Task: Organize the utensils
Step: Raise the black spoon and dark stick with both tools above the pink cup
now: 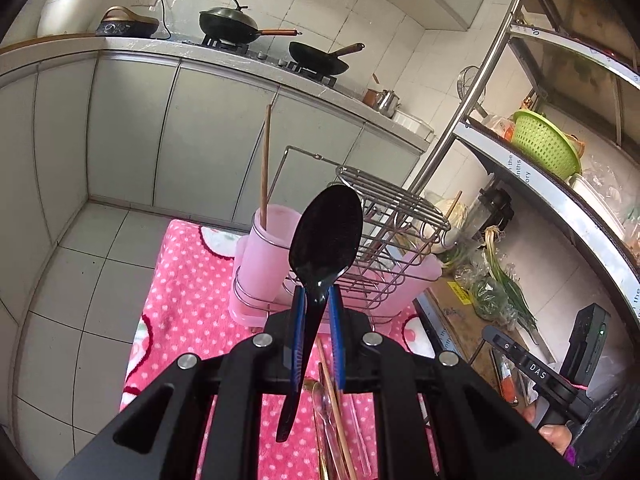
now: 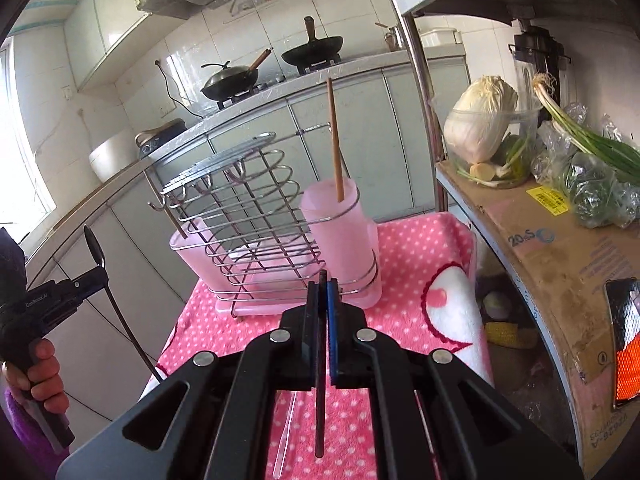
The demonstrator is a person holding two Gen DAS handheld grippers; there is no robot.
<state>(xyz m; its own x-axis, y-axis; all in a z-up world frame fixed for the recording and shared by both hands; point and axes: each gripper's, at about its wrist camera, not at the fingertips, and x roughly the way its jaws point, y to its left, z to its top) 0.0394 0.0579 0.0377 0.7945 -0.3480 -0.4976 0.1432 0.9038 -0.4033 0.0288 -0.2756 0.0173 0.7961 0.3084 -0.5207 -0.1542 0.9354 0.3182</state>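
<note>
Left gripper [image 1: 317, 312] jaws clamp a glossy black plastic spoon [image 1: 320, 248]; right gripper [image 2: 323, 300] jaws pinch a thin dark stick [image 2: 319, 380]. One brown wooden chopstick [image 2: 334, 140] stands in the pink plastic holder cup [image 2: 340, 240]; several utensils [image 1: 332, 420] lie loose before it.

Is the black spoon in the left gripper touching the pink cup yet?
Apart. The right wrist view shows the black spoon in the left gripper far left of the rack, with open space between it and the pink cup.

black spoon [image 1: 325, 232], pink polka-dot cloth [image 1: 188, 292]

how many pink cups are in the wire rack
2. One pink cup at the rack's end holds a wooden chopstick; the other pink cup sits at the opposite end.
</note>
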